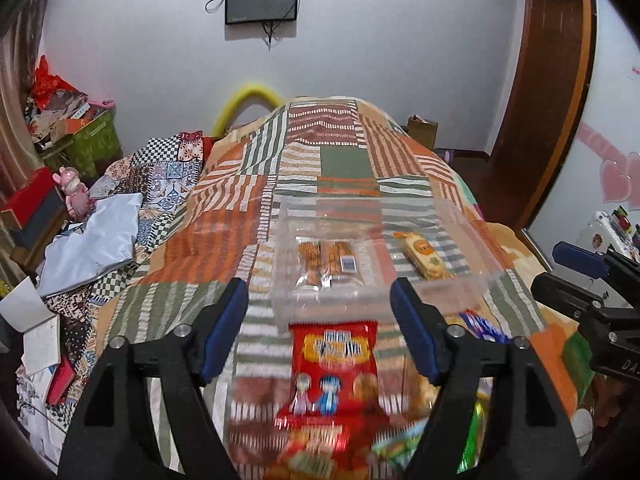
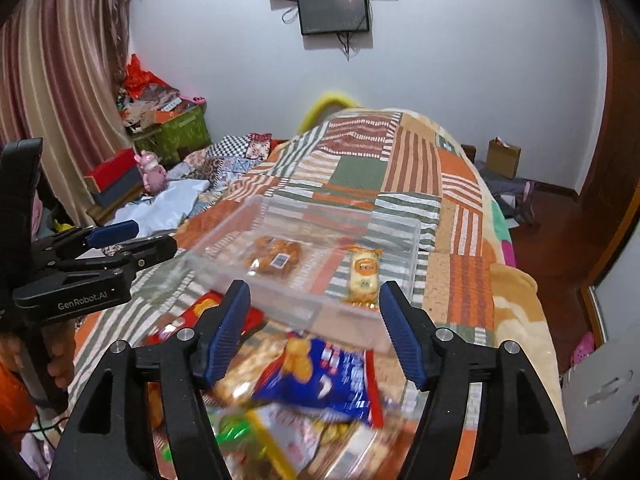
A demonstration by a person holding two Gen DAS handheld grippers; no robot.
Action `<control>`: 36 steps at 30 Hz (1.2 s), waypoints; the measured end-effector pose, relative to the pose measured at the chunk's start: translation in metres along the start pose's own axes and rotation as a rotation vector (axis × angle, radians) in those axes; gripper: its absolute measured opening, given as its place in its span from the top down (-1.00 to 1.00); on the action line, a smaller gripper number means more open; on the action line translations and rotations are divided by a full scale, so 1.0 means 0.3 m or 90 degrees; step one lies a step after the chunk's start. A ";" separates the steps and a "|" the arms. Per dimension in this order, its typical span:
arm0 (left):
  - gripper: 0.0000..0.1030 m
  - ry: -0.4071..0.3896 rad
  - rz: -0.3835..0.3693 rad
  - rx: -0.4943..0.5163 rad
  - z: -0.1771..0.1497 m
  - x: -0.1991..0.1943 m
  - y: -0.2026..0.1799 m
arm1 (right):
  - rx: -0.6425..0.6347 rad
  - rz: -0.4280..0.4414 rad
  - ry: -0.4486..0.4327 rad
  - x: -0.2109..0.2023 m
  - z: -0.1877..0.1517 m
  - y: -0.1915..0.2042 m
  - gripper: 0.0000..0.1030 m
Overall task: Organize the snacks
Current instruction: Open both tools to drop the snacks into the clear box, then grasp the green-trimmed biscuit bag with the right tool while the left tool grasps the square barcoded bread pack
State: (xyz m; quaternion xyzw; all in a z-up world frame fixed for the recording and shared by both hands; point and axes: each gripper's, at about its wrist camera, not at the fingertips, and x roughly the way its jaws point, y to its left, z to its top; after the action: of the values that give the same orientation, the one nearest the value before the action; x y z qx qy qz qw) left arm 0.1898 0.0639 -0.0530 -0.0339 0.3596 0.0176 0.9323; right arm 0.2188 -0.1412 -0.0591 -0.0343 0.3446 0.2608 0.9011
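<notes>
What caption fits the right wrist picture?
Open right gripper above a blue snack bag, clear box ahead on the bed.

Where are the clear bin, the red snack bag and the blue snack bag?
clear bin [image 1: 472,216], left wrist view, on its right wall.
red snack bag [image 1: 334,364], left wrist view, on the printed front.
blue snack bag [image 2: 320,380], right wrist view, on the blue front.

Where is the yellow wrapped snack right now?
The yellow wrapped snack lies inside the clear plastic bin on the bed, at its right end, apart from the brown snack pack to its left; both wrist views show it.
</notes>
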 end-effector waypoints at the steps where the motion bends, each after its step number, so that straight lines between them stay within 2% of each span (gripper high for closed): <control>1: -0.55 -0.002 -0.001 0.001 -0.019 -0.025 0.001 | -0.001 0.000 -0.002 -0.016 -0.017 0.010 -0.26; 9: -0.58 0.018 -0.008 -0.003 -0.197 -0.119 0.031 | -0.006 0.011 0.010 -0.073 -0.154 0.067 -0.31; 18: -0.58 0.090 -0.020 -0.023 -0.396 -0.127 0.079 | 0.013 0.043 0.052 -0.061 -0.279 0.092 -0.32; 27: -0.59 0.145 -0.035 -0.033 -0.505 -0.104 0.105 | 0.012 0.054 0.103 -0.027 -0.372 0.121 -0.31; 30: -0.69 0.143 -0.043 -0.056 -0.523 -0.099 0.123 | 0.013 0.054 0.115 -0.014 -0.395 0.122 -0.32; 36: -0.69 0.153 -0.072 -0.068 -0.520 -0.096 0.128 | 0.010 0.054 0.114 -0.012 -0.406 0.117 -0.32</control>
State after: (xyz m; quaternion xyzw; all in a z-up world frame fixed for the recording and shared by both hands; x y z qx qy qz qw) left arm 0.0617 0.0900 -0.1508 -0.1055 0.4645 -0.0200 0.8790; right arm 0.1257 -0.1419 -0.1453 -0.0359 0.4267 0.2922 0.8552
